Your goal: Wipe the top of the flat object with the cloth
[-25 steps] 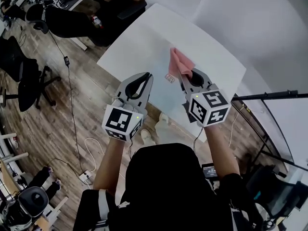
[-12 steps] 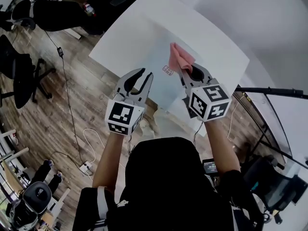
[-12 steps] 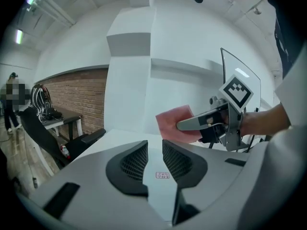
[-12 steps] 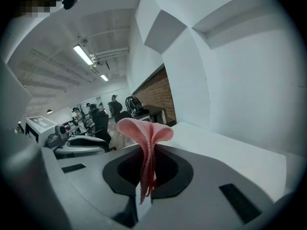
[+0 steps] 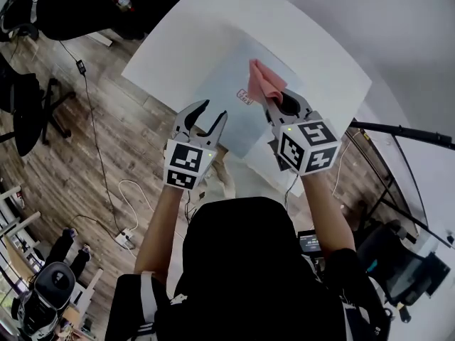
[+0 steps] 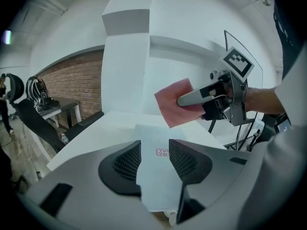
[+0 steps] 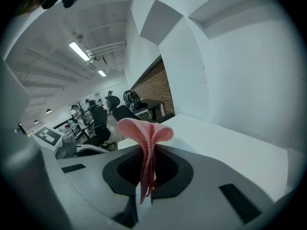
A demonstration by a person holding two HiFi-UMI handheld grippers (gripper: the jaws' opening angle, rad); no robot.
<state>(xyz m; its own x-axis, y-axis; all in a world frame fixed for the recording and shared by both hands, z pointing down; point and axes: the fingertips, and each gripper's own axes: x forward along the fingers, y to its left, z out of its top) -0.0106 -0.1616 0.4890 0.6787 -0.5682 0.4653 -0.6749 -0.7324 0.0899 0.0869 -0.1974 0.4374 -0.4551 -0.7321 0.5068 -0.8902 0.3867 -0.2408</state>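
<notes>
- Left hand-held gripper (image 5: 215, 109) is hanging over the near left part of the flat object (image 5: 238, 123). Its jaws have just been opening and are standing apart with nothing clamped. In the left gripper view the sheet's near edge is showing through the gap, but below the pads, not between them.
- My guess is this side is getting ready to pin the sheet down so it is not sliding during wiping.
- The flat object, a pale sheet with a small red label (image 5: 244, 98), is lying flat on the white bench (image 5: 185, 48), angled toward the near edge.
- The pink cloth (image 5: 261, 84) is hanging in the air above the sheet's right part, and I can't tell if it is touching.
- Right hand-held gripper (image 5: 276, 99) is clamping the cloth, jaws pressed together on its bunched middle, with the loose end fanning out past the tips, likely so that flap does the wiping.
- Wiping is not yet looking started.
</notes>
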